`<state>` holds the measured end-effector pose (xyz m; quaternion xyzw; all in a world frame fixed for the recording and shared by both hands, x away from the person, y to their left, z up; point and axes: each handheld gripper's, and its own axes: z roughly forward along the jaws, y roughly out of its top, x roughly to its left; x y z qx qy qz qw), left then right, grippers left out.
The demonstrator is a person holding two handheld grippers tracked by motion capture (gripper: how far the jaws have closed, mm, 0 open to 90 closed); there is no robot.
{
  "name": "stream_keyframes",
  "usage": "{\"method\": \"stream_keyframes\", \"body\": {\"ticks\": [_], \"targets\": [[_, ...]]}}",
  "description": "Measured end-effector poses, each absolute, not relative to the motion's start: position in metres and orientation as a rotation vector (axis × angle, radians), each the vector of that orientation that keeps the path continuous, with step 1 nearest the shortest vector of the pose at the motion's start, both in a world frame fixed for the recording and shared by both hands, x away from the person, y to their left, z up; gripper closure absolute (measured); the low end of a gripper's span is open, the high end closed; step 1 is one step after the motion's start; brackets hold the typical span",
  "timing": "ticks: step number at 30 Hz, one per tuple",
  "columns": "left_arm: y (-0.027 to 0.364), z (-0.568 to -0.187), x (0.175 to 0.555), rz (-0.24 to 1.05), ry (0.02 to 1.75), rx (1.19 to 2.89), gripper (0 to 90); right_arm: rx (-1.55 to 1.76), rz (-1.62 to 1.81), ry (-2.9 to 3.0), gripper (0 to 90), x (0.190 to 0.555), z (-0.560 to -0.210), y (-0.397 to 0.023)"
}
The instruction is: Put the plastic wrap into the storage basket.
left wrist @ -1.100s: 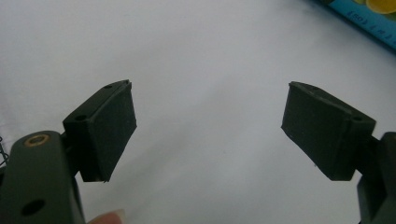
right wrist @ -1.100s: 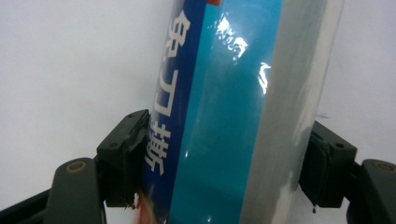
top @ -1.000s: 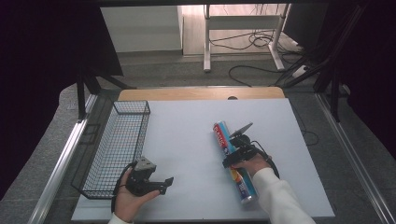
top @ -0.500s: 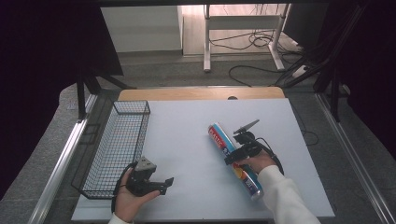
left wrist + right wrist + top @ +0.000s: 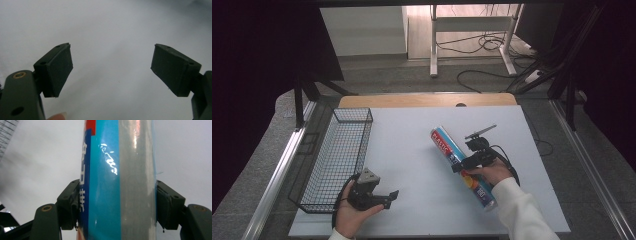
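Plastic-wrap box, a long blue carton with red and white print (image 5: 460,166), lies slantwise on the right half of my white table (image 5: 412,150), its far end pointing left and away. In the high view my right tongs (image 5: 460,166) grip it about the middle, cable trailing behind the hand. My left tongs (image 5: 391,197) rest in my left hand at the near edge, just right of the black wire basket (image 5: 339,150), which stands along the left side and looks bare inside.

From the left gripper view, the left tongs (image 5: 111,70) stand wide apart with nothing but bare white table between the pads (image 5: 60,68); a fingertip peeks in at the bottom.

In the right gripper view, the right tongs (image 5: 117,205) are closed on the box (image 5: 117,170), one pad (image 5: 71,202) pressed to each long side, the glossy blue face running straight up between them.

I judge this as the grasp made and the carry just due: next I must lift the box clear and swing it left across the table toward the basket, keeping it level, since a long carton held mid-length may pivot in the pads.

The table is matte and uncluttered. Beyond its wooden far edge lie grey carpet, loose cables, a white desk frame (image 5: 472,30) and dark curtains.
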<state>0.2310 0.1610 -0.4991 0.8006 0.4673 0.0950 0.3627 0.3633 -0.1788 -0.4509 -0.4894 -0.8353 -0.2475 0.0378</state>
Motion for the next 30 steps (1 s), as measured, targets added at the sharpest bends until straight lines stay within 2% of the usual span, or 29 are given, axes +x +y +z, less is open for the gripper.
{"method": "stream_keyframes", "body": {"ticks": [10,30], "targets": [[0.157,-0.499,0.23,0.237,1.192,2.059,17.1,-1.457,-0.864,-2.584,32.1,0.349,-0.436,-0.172],[0.157,-0.495,0.232,0.104,1.221,1.911,16.3,-1.344,-0.93,-2.609,32.1,0.333,-0.432,-0.151]]}}
